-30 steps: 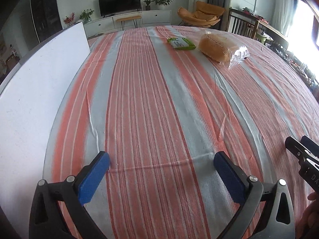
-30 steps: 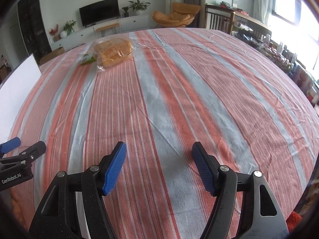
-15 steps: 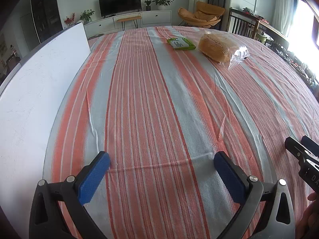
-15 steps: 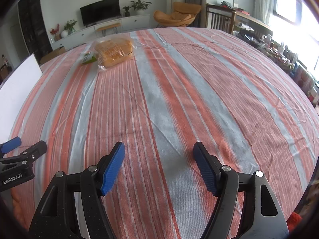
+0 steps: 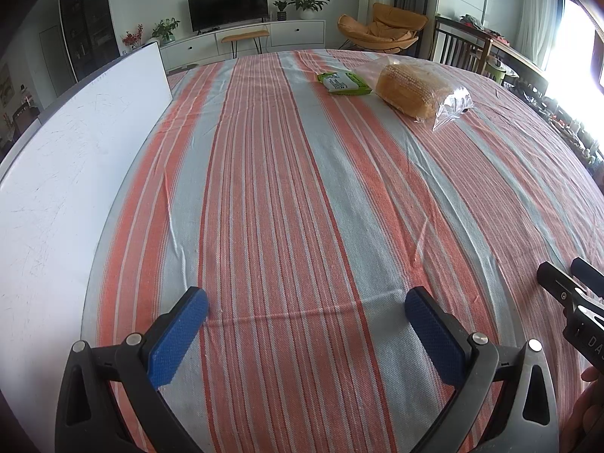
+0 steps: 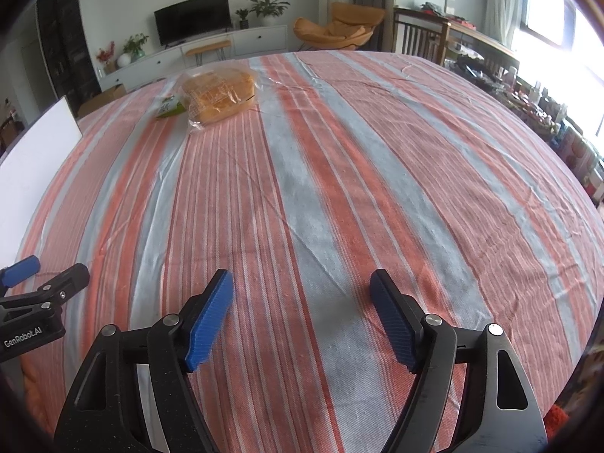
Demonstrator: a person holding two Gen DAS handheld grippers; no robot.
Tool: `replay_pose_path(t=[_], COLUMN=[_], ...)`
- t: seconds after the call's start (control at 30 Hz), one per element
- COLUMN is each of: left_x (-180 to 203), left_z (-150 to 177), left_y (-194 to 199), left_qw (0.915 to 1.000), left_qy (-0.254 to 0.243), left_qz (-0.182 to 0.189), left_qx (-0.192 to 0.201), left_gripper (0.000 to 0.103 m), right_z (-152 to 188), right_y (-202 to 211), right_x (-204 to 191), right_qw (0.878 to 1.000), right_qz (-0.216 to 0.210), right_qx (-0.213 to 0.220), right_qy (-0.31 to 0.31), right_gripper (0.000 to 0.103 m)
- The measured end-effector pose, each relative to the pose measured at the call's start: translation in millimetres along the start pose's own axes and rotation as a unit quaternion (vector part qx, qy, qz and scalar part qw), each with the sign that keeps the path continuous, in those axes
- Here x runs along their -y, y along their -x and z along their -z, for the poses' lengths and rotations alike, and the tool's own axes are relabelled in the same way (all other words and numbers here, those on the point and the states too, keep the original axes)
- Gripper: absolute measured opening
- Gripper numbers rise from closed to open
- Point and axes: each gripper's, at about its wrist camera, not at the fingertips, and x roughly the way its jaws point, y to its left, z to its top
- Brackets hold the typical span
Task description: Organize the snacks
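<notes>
While both grippers hang over the near edge of the striped tablecloth [image 5: 287,196], the snacks sit well apart from them, in the upper part of each frame. Starting at the left of the left wrist view, a white board [image 5: 75,158] fills the left side; the left gripper [image 5: 306,304] shows at the bottom with its blue pads spread wide and nothing between them. Up and to the right lies the green snack packet [image 5: 342,82], flat on the cloth and just beside the bagged bread loaf [image 5: 411,88], whose clear plastic tail trails toward the right. The packet looks light, thin and slippery, so I would pinch it across a short edge. The loaf looks soft and easily crushed; a gentle hold on the gathered bag end seems safest. Printing on the packet is too small to read. In the right wrist view, "GenRobot.AI" reads on the other tool at lower left; the right gripper [image 6: 301,291] has just been opening, its jaws now well apart over bare cloth.
</notes>
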Motion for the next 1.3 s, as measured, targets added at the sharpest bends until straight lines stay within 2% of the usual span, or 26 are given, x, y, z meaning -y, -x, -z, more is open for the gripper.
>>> replay_pose_path(t=[0.6, 0.7, 0.8, 0.93, 1.2, 1.3], left_x=[-1.5, 0.4, 4.3, 17.7, 56.3, 80.8], left_z=[-5.4, -21.9, -46.0, -78.1, -138.2, -159.5], left_y=[-1.1, -10.9, -25.2, -43.4, -89.2, -92.7], left_qw=[1.0, 0.9996, 0.9978, 0.9967, 0.9967, 0.9987], left_qy=[0.001, 0.009, 0.036, 0.055, 0.068, 0.044], left_qz=[0.0, -0.005, -0.027, -0.053, -0.025, -0.023], left_qx=[-0.008, -0.025, -0.048, -0.028, -0.037, -0.009], left_gripper=[0.103, 0.103, 0.103, 0.103, 0.102, 0.102], right_z=[0.2, 0.1, -0.3, -0.3, -0.6, -0.9], right_y=[-0.7, -1.1, -1.5, -1.3, -2.1, -3.0], right_x=[-3.1, -3.4, -3.9, -4.3, -5.2, -7.7], right_qw=[1.0, 1.0, 1.0, 1.0, 1.0, 1.0], right_qz=[-0.007, -0.009, -0.013, -0.015, -0.016, -0.012], right_qx=[-0.001, -0.002, -0.004, -0.004, -0.007, -0.009], right_qy=[0.003, 0.005, 0.008, 0.007, 0.013, 0.019], right_gripper=[0.08, 0.082, 0.084, 0.084, 0.087, 0.087])
